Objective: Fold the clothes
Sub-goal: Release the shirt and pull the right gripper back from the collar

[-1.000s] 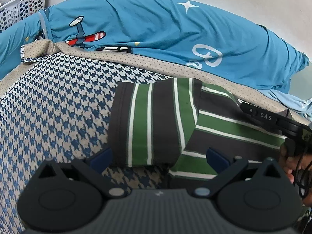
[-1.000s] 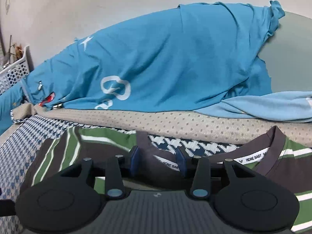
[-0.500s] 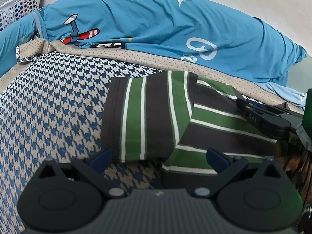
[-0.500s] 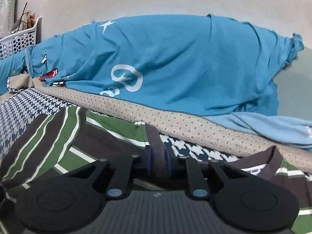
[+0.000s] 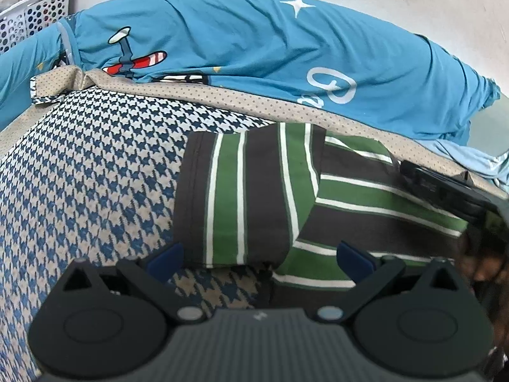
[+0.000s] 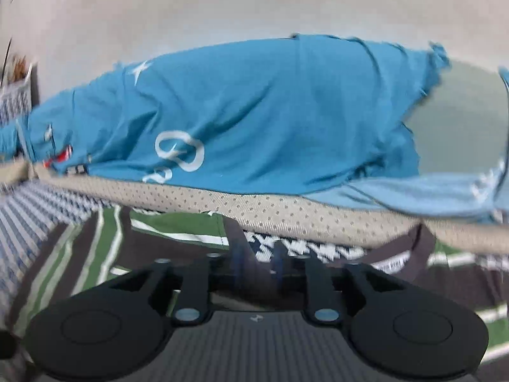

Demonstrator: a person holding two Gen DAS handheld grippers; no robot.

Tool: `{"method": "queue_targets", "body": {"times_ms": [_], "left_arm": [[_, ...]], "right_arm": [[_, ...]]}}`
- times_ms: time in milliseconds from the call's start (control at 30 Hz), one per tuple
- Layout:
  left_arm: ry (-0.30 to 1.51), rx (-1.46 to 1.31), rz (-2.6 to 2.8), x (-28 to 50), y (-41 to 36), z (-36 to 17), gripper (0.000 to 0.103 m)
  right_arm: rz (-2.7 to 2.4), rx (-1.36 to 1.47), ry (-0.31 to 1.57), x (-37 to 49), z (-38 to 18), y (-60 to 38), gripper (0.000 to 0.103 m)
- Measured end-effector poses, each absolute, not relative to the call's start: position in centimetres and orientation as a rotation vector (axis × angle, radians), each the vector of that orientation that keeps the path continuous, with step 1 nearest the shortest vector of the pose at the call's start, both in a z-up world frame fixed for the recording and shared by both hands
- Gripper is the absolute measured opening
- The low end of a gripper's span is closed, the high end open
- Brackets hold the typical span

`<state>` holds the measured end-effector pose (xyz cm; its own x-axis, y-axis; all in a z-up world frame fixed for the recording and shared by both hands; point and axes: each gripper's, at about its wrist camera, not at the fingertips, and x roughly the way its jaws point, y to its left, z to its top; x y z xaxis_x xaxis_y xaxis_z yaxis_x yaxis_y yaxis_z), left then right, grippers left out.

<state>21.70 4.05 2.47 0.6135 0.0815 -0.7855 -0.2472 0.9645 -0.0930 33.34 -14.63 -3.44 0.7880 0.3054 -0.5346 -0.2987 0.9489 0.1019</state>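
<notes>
Collar point(image 6: 237, 238) of the striped shirt point(image 5: 254, 197) may slip your right gripper's point(image 6: 254, 259) pinching fingers if yanked; left gripper point(image 5: 259, 256) hovers spread.

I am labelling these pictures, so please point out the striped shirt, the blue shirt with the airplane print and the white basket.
striped shirt point(image 5: 251, 191), left wrist view, on the folded sleeve.
blue shirt point(image 5: 241, 38), left wrist view, on its body.
white basket point(image 5: 35, 16), left wrist view, on its perforated wall.

Even soft light; right view apparently motion-blurred.
</notes>
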Motion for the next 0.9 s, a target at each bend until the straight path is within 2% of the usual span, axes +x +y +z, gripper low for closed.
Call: {"method": "queue_targets", "body": {"times_ms": [300,467,667,900], "left_arm": [[0.878,-0.205,0.181,20.6,4.1,3.0,0.103],[0.842,-0.197,0.138,18.7,4.0,3.5,0.103],[0.781,-0.131,0.109,15.0,3.6,3.9,0.103],[0.757,-0.180,0.091,8.8,3.9,3.1,0.103]], "right_arm": [[0.352,0.059,0.631,28.1,-2.0,-16.4,0.029],[0.364,0.075,0.650,24.7,-1.1,-17.2,0.041],[0.377,0.098,0.659,19.3,-0.3,-18.7,0.047],[0.332,0.176,0.702,14.5,-0.1,-21.0,0.053]]}}
